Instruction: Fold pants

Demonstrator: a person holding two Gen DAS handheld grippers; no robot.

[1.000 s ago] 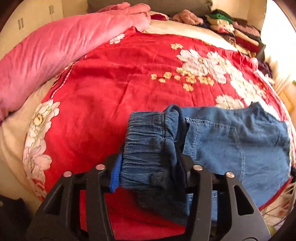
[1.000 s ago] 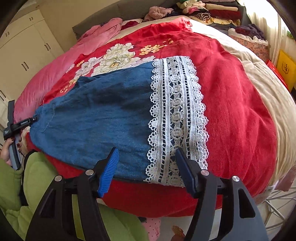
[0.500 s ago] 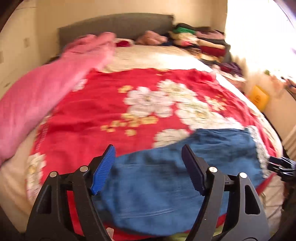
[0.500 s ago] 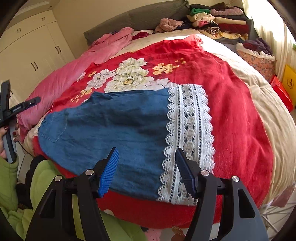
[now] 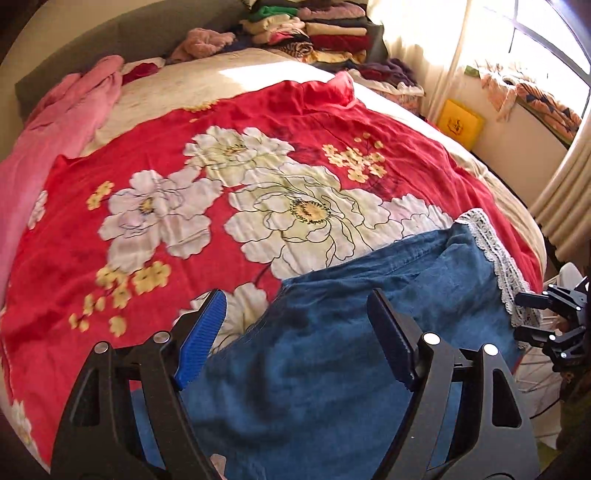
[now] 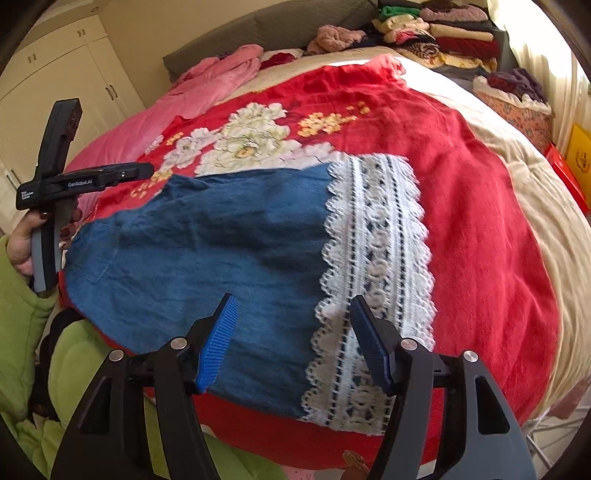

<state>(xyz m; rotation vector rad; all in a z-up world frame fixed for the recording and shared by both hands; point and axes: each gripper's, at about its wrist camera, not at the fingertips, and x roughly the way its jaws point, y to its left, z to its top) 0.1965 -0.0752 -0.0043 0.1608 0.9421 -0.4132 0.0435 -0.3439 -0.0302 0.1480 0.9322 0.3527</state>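
Observation:
Blue denim pants (image 6: 221,251) lie spread flat on the near edge of the bed, with a white lace hem (image 6: 376,240) at their right end. In the left wrist view the pants (image 5: 332,369) fill the lower right, the lace hem (image 5: 498,254) at the far right. My left gripper (image 5: 295,295) hovers over the waist end; its jaws are opening and no pad presses on the cloth. My right gripper (image 6: 293,299) stands open over the seam where denim meets lace, holding nothing. The left gripper (image 6: 74,181) also shows at the pants' left end, in a hand.
A red floral blanket (image 5: 258,184) covers the bed, with a pink quilt (image 5: 55,140) along the left. Stacks of folded clothes (image 5: 325,33) sit at the headboard. A yellow box (image 5: 460,123) stands by the window wall. A green sleeve (image 6: 22,314) is at lower left.
My left gripper let go of the bunched elastic waistband, opened wide and swung sideways; the pants now lie flat under it. The right gripper has stayed almost still.

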